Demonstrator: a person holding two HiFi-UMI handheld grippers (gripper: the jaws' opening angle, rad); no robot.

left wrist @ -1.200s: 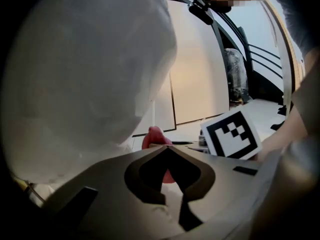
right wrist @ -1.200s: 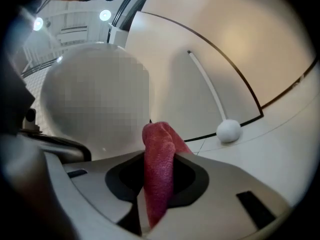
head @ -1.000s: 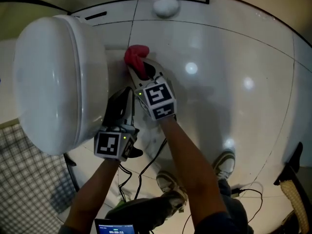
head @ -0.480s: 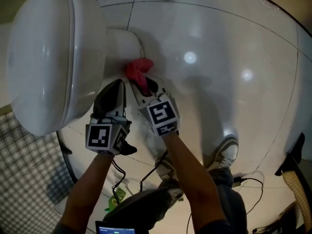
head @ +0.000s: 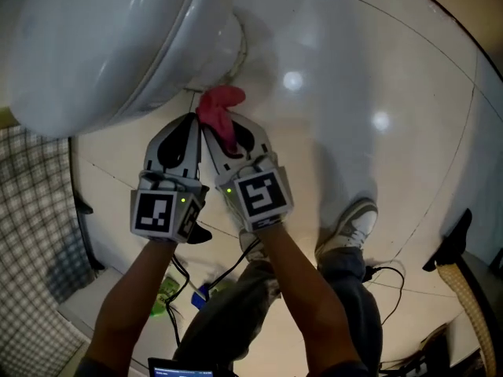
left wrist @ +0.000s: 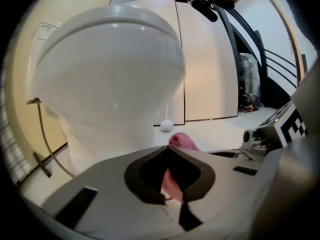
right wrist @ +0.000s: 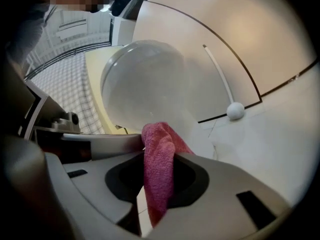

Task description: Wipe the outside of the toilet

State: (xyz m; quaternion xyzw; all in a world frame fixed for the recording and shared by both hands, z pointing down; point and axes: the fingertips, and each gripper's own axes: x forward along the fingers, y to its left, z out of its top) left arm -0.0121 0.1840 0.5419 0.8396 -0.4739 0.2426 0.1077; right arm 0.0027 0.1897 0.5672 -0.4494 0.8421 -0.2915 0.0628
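The white toilet (head: 102,45) fills the upper left of the head view, its pedestal meeting the floor beside a pink cloth (head: 218,110). My right gripper (head: 225,132) is shut on the pink cloth, which sticks out past the jaw tips towards the pedestal. In the right gripper view the cloth (right wrist: 157,169) hangs between the jaws of the right gripper (right wrist: 157,159), with the toilet bowl (right wrist: 145,84) behind. My left gripper (head: 191,124) lies right beside it, shut and empty. From the left gripper (left wrist: 167,151) the toilet (left wrist: 110,84) looms close and the cloth (left wrist: 182,141) peeks out beyond the jaws.
A white toilet brush (left wrist: 166,125) stands on the floor by the wall, also in the right gripper view as the brush (right wrist: 235,110). A checked mat (head: 31,210) lies at the left. The person's shoe (head: 350,222) and cables (head: 381,277) are below the grippers.
The toilet has slid up and left in the head view. Both grippers stay side by side with the cloth, now at the foot of the pedestal rather than against its side.
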